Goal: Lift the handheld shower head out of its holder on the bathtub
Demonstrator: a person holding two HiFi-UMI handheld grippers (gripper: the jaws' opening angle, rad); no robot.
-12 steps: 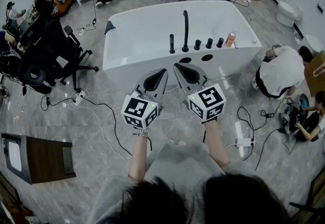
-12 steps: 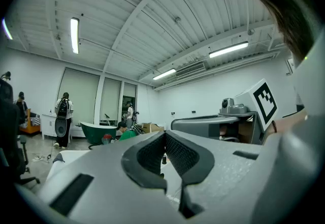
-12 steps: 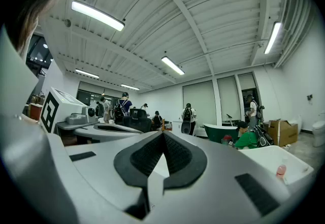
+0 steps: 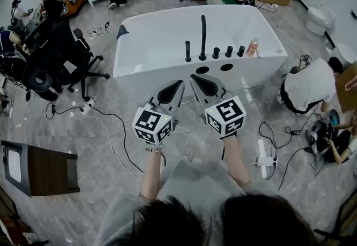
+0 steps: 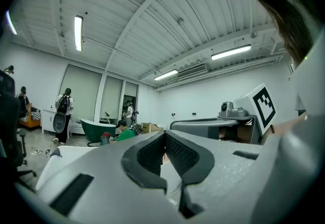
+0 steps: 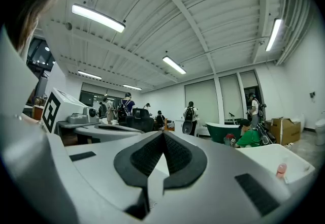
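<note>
The white bathtub stands in front of me. On its near rim stand black fittings: a slim upright handheld shower head in its holder, a tall spout and three knobs. My left gripper and right gripper are held side by side, level, short of the tub's front wall and apart from the fittings. Both are shut with nothing between the jaws, as the left gripper and the right gripper show in their own views.
A pink bottle stands on the rim right of the knobs. Cables and a power strip lie on the floor. Office chairs are at the left. A person in white crouches at the right, and a dark cabinet stands at the lower left.
The head view has shifted slightly. Both grippers stay shut and in about the same place before the tub.
</note>
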